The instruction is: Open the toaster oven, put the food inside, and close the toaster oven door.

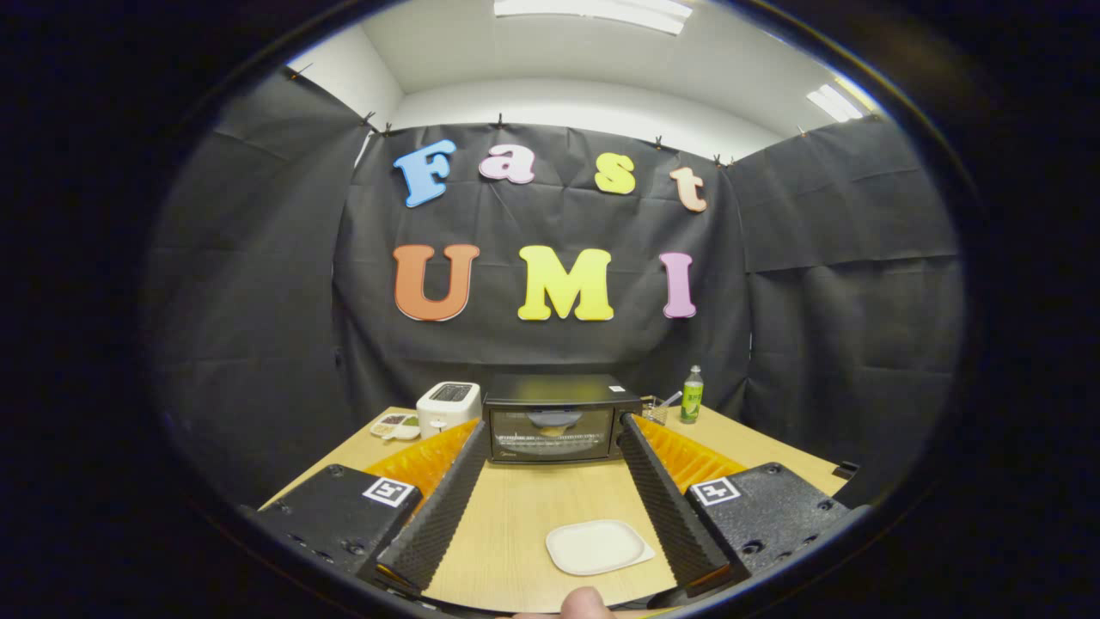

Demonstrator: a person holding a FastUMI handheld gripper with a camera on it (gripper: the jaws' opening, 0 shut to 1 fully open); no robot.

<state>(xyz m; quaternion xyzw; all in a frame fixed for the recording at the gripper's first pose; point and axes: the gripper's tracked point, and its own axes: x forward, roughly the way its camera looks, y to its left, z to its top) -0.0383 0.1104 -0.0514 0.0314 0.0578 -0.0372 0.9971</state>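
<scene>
A fingertip (587, 602) is peeking in nearest, beneath the gripper (550, 430), whose two fingers are spreading wide and holding nothing. Between them one empty white plate (595, 546) is lying near. Beyond, one toaster oven (554, 419) is sitting shut, food (554, 419) seemingly already resting inside. One white toaster (448, 406) is standing left, one green bottle (692, 395) right.

table: light wooden tabletop (524, 516) | rear centre: black toaster oven with glass door (554, 419), beyond gripper (550, 499) fingers | left of oven: white slot toaster (448, 404), then divided snack tray (395, 425) | right of oven: clear glass (656, 410), green plastic bottle (692, 395) | between spread fingers, near right one: white rectangular plate (597, 546)
</scene>
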